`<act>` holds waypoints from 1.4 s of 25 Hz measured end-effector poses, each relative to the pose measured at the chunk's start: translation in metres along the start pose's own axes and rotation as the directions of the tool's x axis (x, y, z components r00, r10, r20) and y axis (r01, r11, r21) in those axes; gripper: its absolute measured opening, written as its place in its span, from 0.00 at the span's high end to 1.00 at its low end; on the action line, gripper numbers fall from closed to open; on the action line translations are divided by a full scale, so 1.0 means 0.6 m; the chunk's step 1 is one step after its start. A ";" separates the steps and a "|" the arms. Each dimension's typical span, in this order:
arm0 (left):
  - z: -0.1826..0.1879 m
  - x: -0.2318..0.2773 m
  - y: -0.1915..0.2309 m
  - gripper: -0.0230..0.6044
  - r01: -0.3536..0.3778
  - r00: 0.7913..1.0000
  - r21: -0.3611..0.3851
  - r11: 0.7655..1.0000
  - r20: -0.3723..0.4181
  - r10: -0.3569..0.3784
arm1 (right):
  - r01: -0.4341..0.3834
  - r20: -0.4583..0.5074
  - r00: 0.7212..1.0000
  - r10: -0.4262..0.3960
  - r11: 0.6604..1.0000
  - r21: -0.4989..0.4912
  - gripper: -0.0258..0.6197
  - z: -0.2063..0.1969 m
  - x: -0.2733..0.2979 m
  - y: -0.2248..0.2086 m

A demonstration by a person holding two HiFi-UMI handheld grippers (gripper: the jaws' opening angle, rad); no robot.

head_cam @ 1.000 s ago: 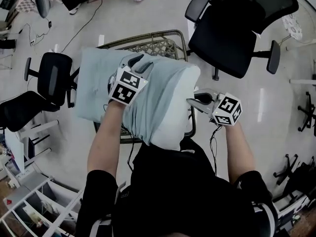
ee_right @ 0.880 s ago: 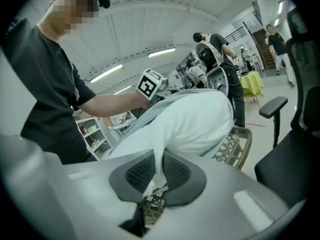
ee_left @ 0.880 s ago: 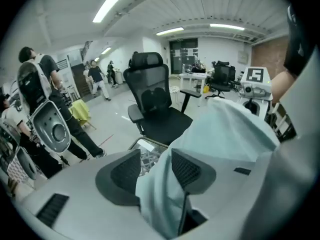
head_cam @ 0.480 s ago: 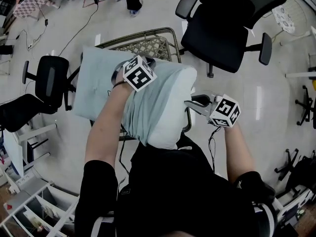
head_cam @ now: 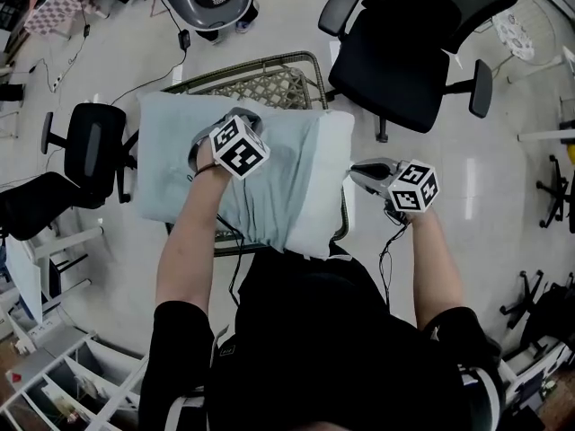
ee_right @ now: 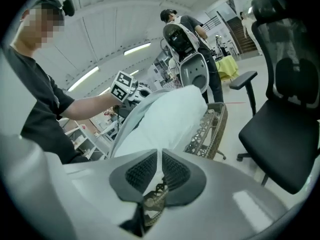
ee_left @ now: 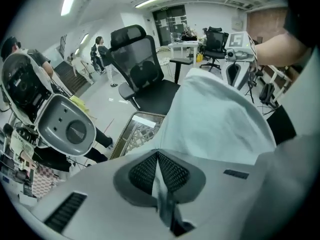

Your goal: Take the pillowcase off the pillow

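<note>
Left gripper (ee_left: 158,156): jaws were clenched on a thin fold of the pale blue pillowcase (ee_left: 215,119). The cloth ran on ahead of and to the right of those jaws, still covering most of the pillow.

Right gripper (ee_right: 160,154): jaws were almost together, pinching the edge of the white pillow (ee_right: 170,116). Its bare end rose directly ahead of them.

The pillow lay on a wicker basket (head_cam: 269,83), which was seen ahead and to the left of the left jaws. A black office chair (ee_right: 285,109) stood to the right of the right jaws, apart from the pillow.
</note>
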State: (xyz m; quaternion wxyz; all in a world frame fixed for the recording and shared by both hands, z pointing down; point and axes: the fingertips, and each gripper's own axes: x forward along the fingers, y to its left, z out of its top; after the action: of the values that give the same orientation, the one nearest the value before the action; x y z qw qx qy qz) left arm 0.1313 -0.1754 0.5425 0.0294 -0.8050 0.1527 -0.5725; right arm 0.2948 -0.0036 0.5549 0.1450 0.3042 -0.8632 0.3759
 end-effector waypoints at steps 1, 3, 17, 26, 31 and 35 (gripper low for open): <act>-0.003 0.006 -0.008 0.96 0.010 1.000 -0.012 1.000 -0.001 -0.010 | 0.021 -0.022 1.000 -0.021 1.000 -0.001 0.89 0.000 -0.001 -0.010; -0.008 0.018 -0.019 0.96 0.028 1.000 -0.041 0.999 0.005 -0.028 | 0.072 -0.045 0.996 -0.073 0.997 -0.016 0.70 0.018 -0.004 -0.033; -0.028 0.045 0.015 0.96 -0.014 1.000 -0.006 1.000 -0.007 0.014 | -0.202 -0.426 0.902 0.079 0.946 -0.253 0.88 0.079 0.124 0.014; -0.112 0.015 0.096 0.96 -0.072 0.996 -0.031 0.997 -0.054 0.070 | -0.238 -0.374 0.915 0.153 0.952 -0.192 0.91 0.104 0.056 0.051; -0.175 -0.020 0.120 0.96 -0.107 0.993 -0.103 0.989 -0.066 0.101 | -0.198 -0.330 0.935 0.132 0.965 -0.173 0.91 0.110 0.050 0.029; -0.184 -0.042 0.114 0.96 -0.117 0.993 -0.153 0.981 -0.034 0.113 | -0.187 -0.299 0.945 0.132 0.969 -0.164 0.91 0.118 0.050 0.030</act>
State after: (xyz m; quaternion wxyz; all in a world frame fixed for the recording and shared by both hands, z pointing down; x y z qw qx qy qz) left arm 0.0067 -0.2195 0.5420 -0.0020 -0.7875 0.2435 -0.5662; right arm 0.2584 -0.0587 0.5112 0.2655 0.1605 -0.8868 0.3425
